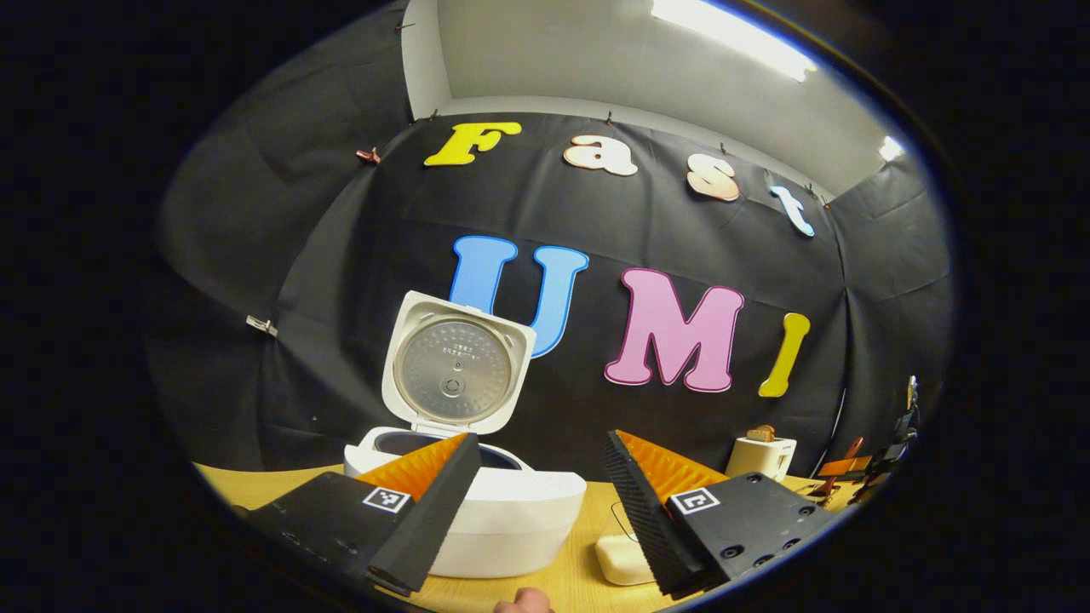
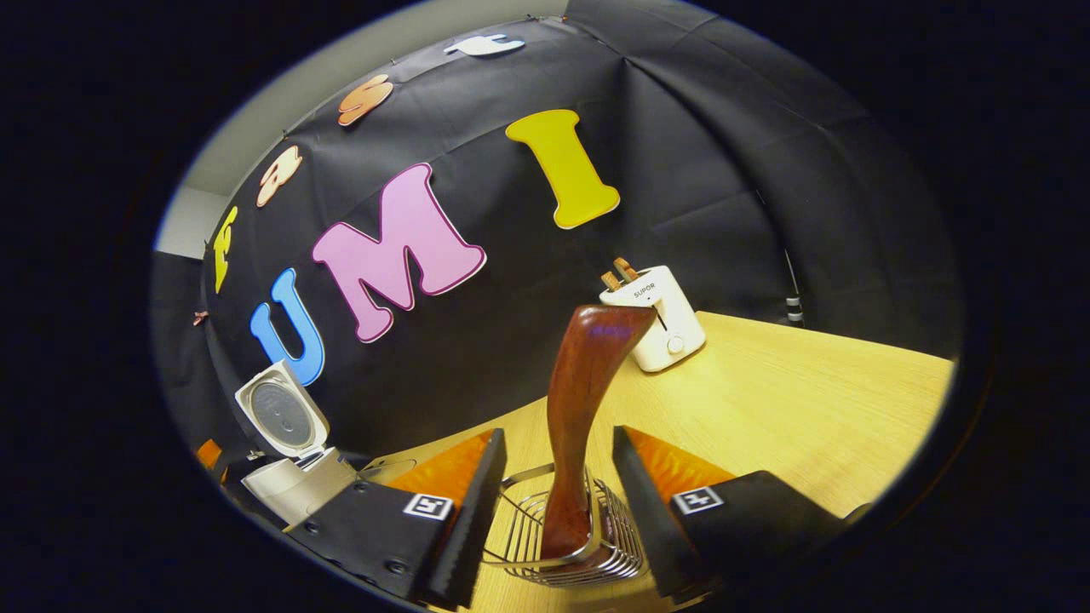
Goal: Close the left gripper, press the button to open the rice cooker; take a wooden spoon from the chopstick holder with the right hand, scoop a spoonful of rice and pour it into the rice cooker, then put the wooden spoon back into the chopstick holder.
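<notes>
The rice cooker (image 1: 477, 511) stands open, lid up; the left gripper (image 1: 541, 511) hangs before it, fingers apart. The right gripper (image 2: 558, 511), fingers spread, flanks the wooden spoon (image 2: 579, 409) upright in the chopstick holder (image 2: 562, 545), not touching it.

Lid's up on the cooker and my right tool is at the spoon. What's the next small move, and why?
Probably close the right tool on the wooden spoon. Its fingers stand open on either side of the handle, which rises upright from the wire chopstick holder, and neither finger touches it. The rice cooker already stands open, so gripping and lifting the spoon looks like the next step.
</notes>
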A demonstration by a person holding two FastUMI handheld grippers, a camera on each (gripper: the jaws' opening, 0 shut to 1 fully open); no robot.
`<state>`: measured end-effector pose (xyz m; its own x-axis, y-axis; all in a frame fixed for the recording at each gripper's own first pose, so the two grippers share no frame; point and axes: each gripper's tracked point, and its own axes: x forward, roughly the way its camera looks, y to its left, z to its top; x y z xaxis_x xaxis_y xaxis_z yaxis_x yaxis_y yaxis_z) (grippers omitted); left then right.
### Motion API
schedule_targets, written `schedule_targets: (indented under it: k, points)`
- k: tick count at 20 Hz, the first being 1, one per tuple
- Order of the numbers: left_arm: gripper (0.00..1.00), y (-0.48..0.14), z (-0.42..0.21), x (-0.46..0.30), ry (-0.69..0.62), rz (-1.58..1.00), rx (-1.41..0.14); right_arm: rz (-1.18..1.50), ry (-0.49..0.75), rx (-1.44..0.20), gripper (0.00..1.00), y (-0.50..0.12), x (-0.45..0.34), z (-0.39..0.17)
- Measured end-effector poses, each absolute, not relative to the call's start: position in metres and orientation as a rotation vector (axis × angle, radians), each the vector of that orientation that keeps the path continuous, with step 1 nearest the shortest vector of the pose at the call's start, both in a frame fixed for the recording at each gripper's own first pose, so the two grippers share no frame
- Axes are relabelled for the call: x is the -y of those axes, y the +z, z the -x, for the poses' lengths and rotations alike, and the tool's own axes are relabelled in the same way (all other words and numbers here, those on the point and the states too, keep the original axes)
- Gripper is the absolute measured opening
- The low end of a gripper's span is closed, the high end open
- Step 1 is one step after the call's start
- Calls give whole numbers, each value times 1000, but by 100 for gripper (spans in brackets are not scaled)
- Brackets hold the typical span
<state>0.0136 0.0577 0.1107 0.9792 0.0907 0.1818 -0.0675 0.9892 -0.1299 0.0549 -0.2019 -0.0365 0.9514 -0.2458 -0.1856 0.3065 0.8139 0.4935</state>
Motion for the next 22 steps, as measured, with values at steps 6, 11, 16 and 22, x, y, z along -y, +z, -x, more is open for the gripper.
schedule_targets:
  k: [6,11,16,22]
  points:
    - [95,104,-18,-56,59,162,166,-465,-293,-221,36,-52,202,-76]
    - [95,102,-20,-58,52,181,158,-361,-293,-184,21,-27,200,-76]
    - [95,102,-19,-64,62,189,156,-303,-281,-91,22,22,193,-81]
    - [95,100,-18,-72,77,196,147,-226,-202,-17,22,79,149,-102]
